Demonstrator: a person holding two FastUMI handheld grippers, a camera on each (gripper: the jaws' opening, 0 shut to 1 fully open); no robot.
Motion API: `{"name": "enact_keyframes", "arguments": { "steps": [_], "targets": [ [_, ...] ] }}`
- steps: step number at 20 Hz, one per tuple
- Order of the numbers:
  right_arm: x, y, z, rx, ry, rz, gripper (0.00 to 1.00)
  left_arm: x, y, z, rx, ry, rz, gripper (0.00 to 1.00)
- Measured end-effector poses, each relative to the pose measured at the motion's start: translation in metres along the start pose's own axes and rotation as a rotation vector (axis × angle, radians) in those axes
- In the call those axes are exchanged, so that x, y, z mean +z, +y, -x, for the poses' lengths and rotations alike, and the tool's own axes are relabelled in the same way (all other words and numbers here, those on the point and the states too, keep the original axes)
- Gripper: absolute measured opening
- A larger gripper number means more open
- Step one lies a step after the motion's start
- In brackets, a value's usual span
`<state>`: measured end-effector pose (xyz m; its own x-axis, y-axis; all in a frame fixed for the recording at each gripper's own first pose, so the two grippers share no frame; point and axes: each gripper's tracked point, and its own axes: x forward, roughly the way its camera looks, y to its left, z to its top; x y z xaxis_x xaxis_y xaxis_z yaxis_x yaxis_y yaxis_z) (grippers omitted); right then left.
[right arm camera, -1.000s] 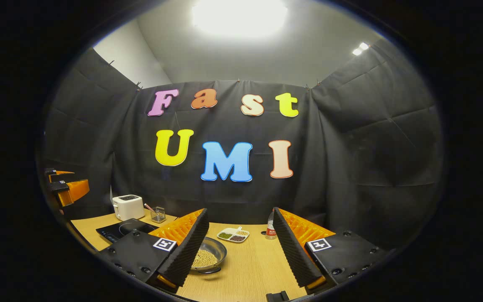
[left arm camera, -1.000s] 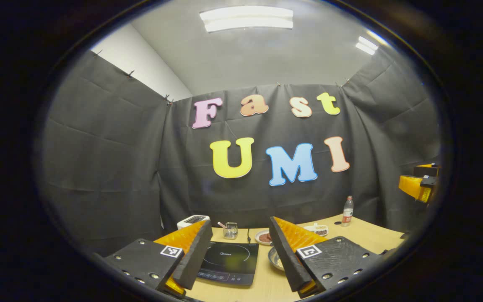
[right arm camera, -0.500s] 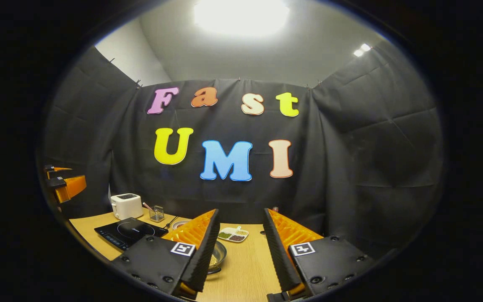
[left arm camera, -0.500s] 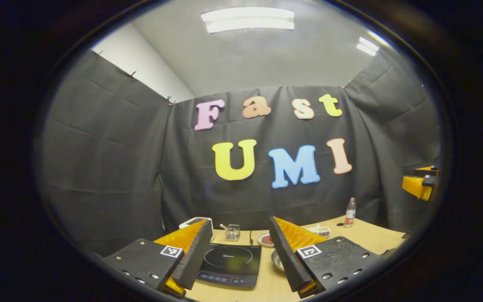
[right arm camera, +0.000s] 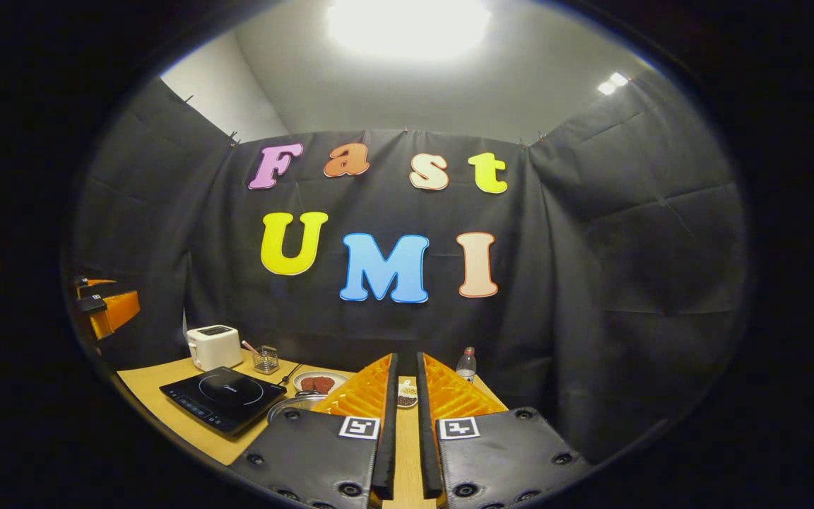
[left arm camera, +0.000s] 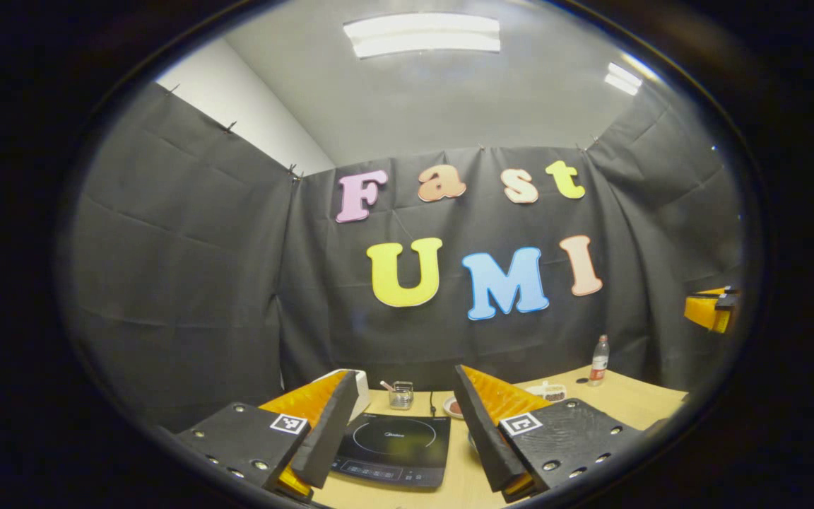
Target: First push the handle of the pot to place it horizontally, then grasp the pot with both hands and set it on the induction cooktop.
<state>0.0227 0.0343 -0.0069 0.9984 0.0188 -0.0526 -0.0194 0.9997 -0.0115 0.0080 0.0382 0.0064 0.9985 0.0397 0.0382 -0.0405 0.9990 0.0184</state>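
Near the cooktop's [right arm camera: 223, 399] right edge sits the pot [right arm camera: 294, 404] — right tongs [right arm camera: 404, 424] nearly together, good for nudging its handle sideways, low; left tongs [left arm camera: 396, 438] apart, empty.

— What surrounds the pale wooden table [right arm camera: 167, 406]?
— Creased black cloth walls [right arm camera: 612, 283] behind and beside it, a white plaster wall [left arm camera: 251, 120] above the cloth.
— Light?
— Bright ceiling panels [left arm camera: 421, 34] overhead.
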Motion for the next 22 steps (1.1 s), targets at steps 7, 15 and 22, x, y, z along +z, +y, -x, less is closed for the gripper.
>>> {"name": "enact_keyframes", "arguments": {
  "steps": [7,15,22],
  "targets": [
    [0.001,0.006,-0.006,-0.01,-0.005,-0.039,0.05,-0.001,0.014,-0.003,0.003,-0.004,-0.004,0.8],
    [-0.04,0.046,-0.01,0.085,0.133,0.003,0.07,-0.011,0.045,-0.007,0.003,-0.004,0.008,0.8],
    [-0.082,0.08,-0.012,0.162,0.227,0.115,0.03,-0.024,0.091,-0.006,0.026,0.003,-0.005,0.8]
  ]
}}
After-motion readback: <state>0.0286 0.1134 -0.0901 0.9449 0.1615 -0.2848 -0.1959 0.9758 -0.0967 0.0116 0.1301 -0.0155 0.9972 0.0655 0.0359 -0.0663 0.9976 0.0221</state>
